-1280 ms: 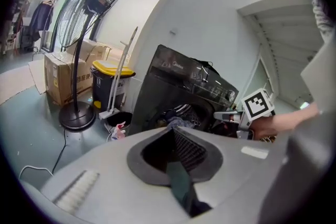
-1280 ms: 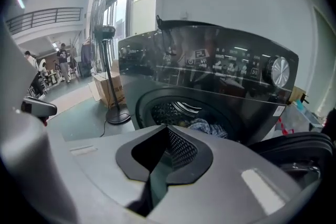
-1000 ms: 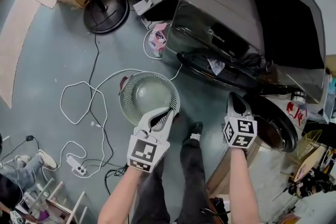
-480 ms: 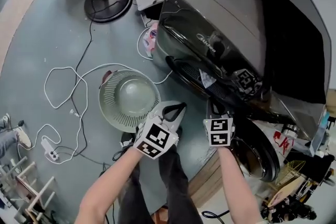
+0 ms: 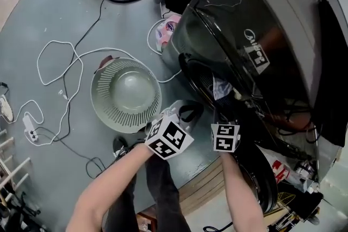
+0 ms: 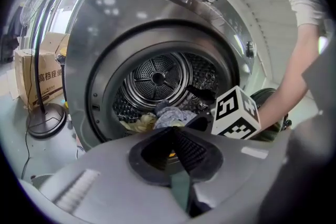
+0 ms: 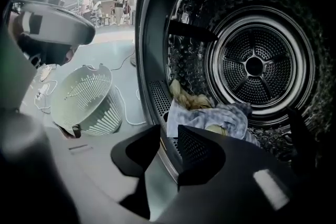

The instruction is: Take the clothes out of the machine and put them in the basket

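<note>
Only gripper views look inside drum, at perhaps two clothes.

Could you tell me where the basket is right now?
In the head view the basket stands on the floor left of the machine, beside the left tool.
</note>
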